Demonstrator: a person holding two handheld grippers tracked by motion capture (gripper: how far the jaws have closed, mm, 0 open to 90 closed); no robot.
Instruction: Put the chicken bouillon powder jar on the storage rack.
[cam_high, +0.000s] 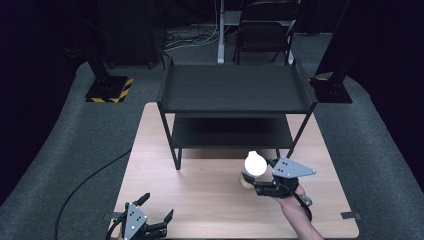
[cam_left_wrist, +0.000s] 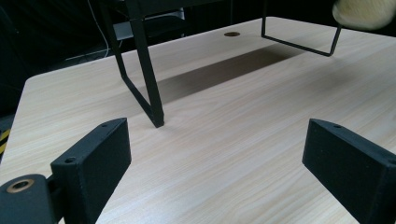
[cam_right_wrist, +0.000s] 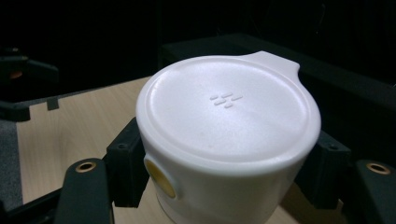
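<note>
A white lidded container (cam_high: 254, 164) is clamped between the jaws of the right gripper (cam_high: 260, 182), at the near right of the wooden table (cam_high: 200, 200), just in front of the black two-tier shelf rack (cam_high: 235, 95). In the right gripper view the container (cam_right_wrist: 229, 135) is seen close up: a round white lid with a small tab at its far edge, a small embossed mark on top, and a yellowish spot on the side wall by the left jaw. Both black jaws are pressed against its sides. In the high view a tan base is seen below the white top; whether it is touching the table cannot be told. The gripper is held by a hand (cam_high: 295, 202) coming in from the bottom right.

The left gripper (cam_high: 150, 210) is held at the near left edge of the table, well apart from the container. Its jaws are spread wide with nothing between them; bare tabletop (cam_left_wrist: 224, 140) is seen between them in the left gripper view, with a leg of the rack (cam_left_wrist: 147, 84) beyond and the container's pale edge (cam_left_wrist: 364, 11) at the top right corner.

A black chair (cam_high: 265, 30) is seen on the floor beyond the rack.
</note>
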